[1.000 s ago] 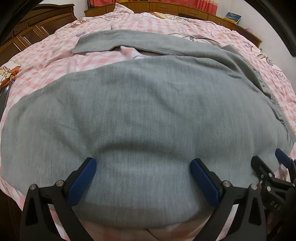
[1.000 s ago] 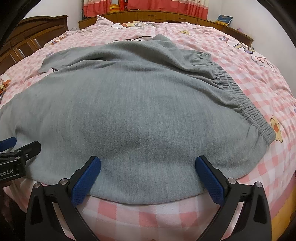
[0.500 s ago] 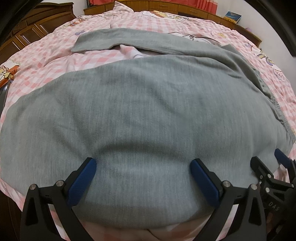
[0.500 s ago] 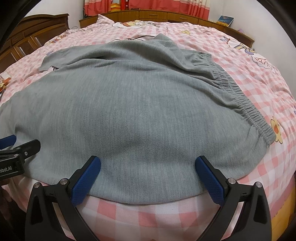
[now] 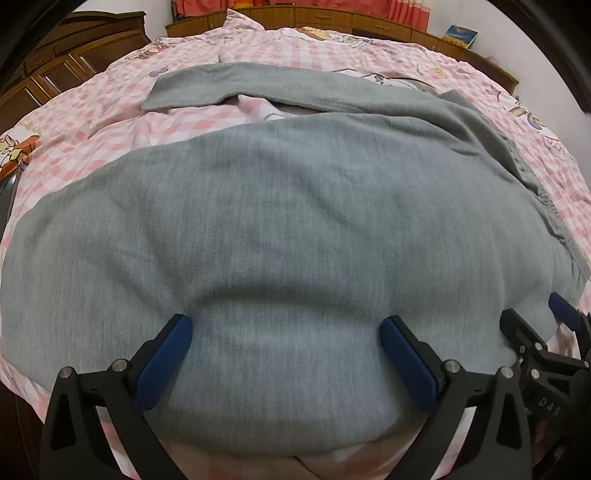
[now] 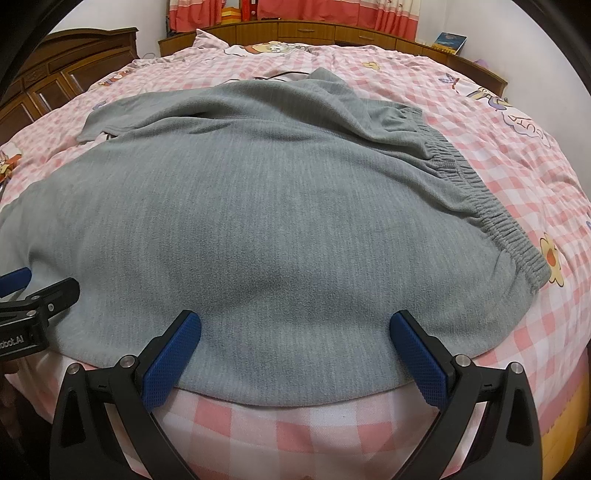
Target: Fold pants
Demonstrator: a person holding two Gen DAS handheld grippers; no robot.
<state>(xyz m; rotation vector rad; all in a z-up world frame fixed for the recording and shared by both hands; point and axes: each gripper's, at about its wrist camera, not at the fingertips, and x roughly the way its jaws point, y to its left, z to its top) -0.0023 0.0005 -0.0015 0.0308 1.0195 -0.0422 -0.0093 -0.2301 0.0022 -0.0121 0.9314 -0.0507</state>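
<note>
Grey fleece pants [image 5: 288, 206] [image 6: 258, 206] lie spread across the pink checked bed, one leg stretching far left [image 5: 192, 86], the elastic waistband [image 6: 517, 243] at the right. My left gripper [image 5: 284, 328] is open, blue fingertips resting on the near edge of the cloth with nothing pinched. My right gripper [image 6: 295, 325] is open too, its fingers straddling the near hem by the waistband end. Each gripper shows in the other's view: the right one [image 5: 554, 332] at the lower right, the left one [image 6: 33, 291] at the lower left.
The bed's pink checked cover [image 6: 498, 155] carries cartoon prints. Wooden cabinets [image 5: 62, 62] stand at the left, a wooden headboard ledge [image 6: 332, 29] with a book [image 6: 448, 38] runs along the back under red curtains. The bed's near edge [image 6: 295, 435] drops off below the hem.
Both grippers have eased slightly back and up, so the pants sit a little lower and farther in each view. Jaws remain open; the cloth has not been moved.
</note>
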